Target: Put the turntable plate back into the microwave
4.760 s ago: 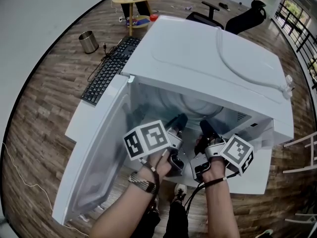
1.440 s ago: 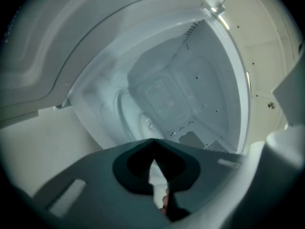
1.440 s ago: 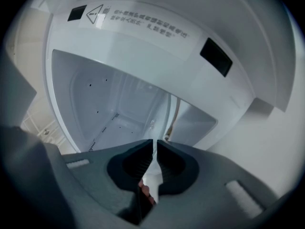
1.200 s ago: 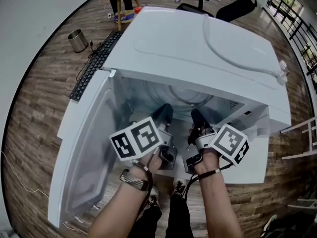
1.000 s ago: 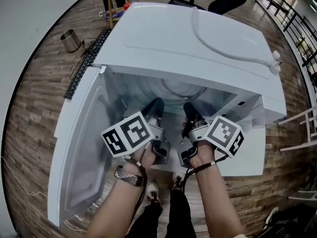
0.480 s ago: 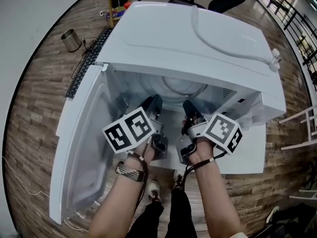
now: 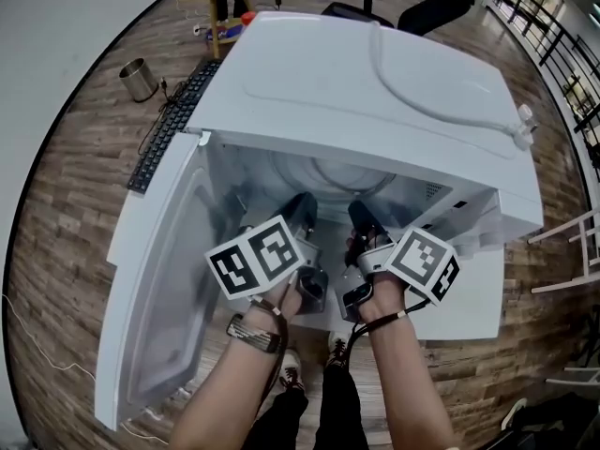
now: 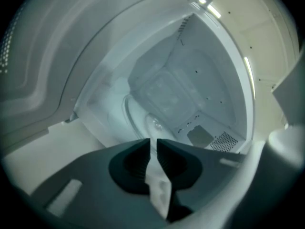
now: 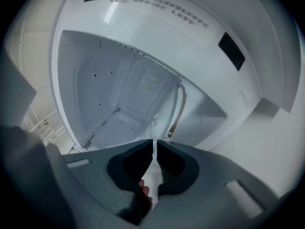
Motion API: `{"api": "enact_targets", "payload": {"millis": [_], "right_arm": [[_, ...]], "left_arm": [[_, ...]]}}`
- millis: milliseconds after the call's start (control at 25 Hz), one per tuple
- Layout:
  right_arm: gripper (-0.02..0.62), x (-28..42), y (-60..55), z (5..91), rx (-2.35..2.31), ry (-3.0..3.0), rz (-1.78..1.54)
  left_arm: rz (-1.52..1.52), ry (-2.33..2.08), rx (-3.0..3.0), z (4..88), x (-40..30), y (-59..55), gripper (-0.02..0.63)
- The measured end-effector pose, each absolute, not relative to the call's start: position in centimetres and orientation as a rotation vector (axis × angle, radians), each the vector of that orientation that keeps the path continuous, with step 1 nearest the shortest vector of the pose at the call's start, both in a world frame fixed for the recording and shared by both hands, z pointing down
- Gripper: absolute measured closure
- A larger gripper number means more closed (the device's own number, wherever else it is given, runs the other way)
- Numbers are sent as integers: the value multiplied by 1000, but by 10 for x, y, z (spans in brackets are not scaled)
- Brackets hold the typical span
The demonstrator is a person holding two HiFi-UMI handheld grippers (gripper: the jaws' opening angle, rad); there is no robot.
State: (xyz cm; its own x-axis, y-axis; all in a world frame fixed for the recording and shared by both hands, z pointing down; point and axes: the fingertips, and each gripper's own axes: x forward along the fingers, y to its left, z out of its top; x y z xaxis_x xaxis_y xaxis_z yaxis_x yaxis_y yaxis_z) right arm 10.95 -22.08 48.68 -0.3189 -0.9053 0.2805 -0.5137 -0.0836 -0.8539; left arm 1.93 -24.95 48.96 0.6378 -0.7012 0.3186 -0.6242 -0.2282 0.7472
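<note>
**Plate inside, not yet seated**

The glass turntable plate (image 7: 330,171) sits within the open microwave (image 7: 375,82), its near rim pinched from both sides. The right gripper (image 9: 154,147) is clamped on the rim. The left gripper (image 8: 153,144) has just been closing its jaws onto it, with only a thin sliver of glass between them. My worry is that left hold — it looks shallow, and slick glass could slip, tilt and drop off-centre inside the microwave
</note>
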Motion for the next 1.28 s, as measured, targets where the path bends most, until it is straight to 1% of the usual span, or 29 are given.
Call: {"api": "enact_targets", "payload": {"millis": [120,240,320,440,560,880,1040,1280], "right_arm": [[568,112,-220,487,-1539,1804,-1370],[568,113,-220,486,-1542,1802,-1366],[568,116,-220,486,-1548,1796,-1359],[568,119,-220,486,-1564,1787,-1352],[568,119,-220,486,-1574,1786,-1347],[568,118,-222,484,-1586,1804,-1328],[568,118,-221,483,-1582,1803,-1332],[568,119,-221,484,-1579,1802,-1334]], "left_arm": [[-108,-1045,1935,489,18,-248,567],[-120,-1117,1940,487,4,-255,534],[-121,-1142,1948,486,-2,-259,494],[-121,-1151,1966,483,-3,-264,491],[-103,-1158,1980,481,-2,-266,466],[-95,-1101,2002,479,12,-262,465],[-94,-1065,2006,479,23,-257,477],[-101,-1069,1996,480,21,-257,479]]}}
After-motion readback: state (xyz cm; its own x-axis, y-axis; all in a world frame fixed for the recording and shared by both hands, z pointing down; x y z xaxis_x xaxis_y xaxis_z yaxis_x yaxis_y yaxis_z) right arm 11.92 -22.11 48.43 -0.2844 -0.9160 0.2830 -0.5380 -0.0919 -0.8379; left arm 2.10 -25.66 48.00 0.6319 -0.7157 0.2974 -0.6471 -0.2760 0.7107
